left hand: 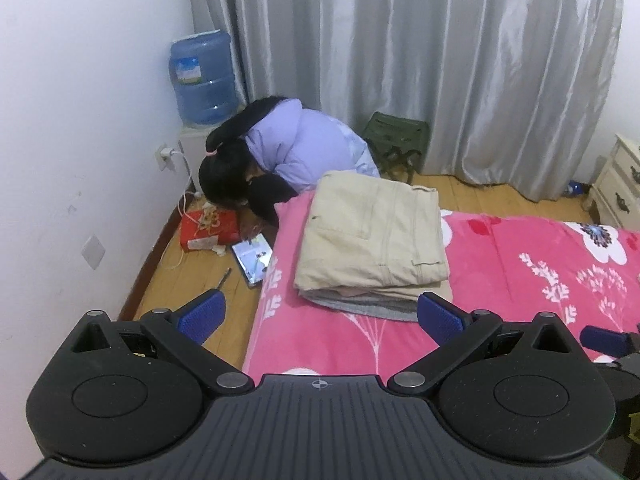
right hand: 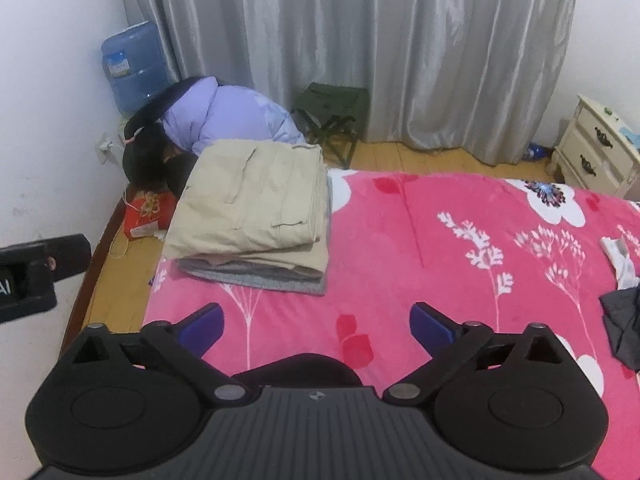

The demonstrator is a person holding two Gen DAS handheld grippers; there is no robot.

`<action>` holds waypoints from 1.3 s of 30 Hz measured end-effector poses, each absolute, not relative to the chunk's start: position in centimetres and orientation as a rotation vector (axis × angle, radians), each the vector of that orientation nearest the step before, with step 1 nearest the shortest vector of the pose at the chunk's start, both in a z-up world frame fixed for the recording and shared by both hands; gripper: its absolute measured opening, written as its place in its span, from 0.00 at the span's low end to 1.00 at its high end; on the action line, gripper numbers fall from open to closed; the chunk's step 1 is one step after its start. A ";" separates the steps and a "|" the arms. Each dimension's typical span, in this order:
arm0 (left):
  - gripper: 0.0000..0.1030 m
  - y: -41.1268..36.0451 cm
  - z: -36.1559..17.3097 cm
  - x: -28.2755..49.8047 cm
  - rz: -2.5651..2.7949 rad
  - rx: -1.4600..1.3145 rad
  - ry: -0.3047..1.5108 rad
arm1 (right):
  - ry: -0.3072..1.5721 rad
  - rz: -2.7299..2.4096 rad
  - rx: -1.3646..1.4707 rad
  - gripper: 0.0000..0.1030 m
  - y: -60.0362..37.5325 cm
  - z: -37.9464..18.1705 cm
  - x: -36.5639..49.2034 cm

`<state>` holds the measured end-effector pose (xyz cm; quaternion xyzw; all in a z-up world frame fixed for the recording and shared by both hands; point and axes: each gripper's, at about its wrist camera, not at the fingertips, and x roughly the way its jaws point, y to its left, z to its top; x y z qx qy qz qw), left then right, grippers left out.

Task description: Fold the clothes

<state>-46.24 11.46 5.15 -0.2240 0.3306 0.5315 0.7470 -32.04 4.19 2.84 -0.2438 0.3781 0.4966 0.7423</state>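
A stack of folded clothes (left hand: 372,236) (right hand: 256,212) lies at the left corner of the pink floral bed (left hand: 520,280) (right hand: 420,248), beige trousers on top and grey pieces beneath. My left gripper (left hand: 320,318) hangs open just short of the stack, with nothing between its blue pads. My right gripper (right hand: 318,324) is open too, over bare blanket to the right of the stack and nearer to me. Its blue tip (left hand: 604,340) shows at the right edge of the left wrist view. Dark unfolded clothes (right hand: 624,320) and a white piece (right hand: 620,256) lie at the bed's right edge.
A person in a lilac jacket (left hand: 304,144) (right hand: 224,120) crouches on the wooden floor beyond the bed's corner, bent over a tablet (left hand: 252,258) and a red box (left hand: 208,228). A water jug (left hand: 202,80), a green folding stool (left hand: 398,140), grey curtains and a cream nightstand (right hand: 596,148) line the far side.
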 end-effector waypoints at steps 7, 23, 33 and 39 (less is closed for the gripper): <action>1.00 11.5 5.1 -46.5 1.178 -0.509 0.732 | 0.839 1.102 -0.523 1.00 4.6 3.1 -31.9; 1.00 12.0 5.0 -47.3 1.184 -0.513 0.753 | 0.818 1.114 -0.567 1.00 5.9 2.6 -33.4; 1.00 12.3 5.1 -48.0 1.188 -0.525 0.750 | 0.802 1.126 -0.590 1.00 6.5 2.6 -34.5; 1.00 12.4 5.1 -48.2 1.179 -0.522 0.757 | 0.795 1.130 -0.591 1.00 6.6 2.6 -34.9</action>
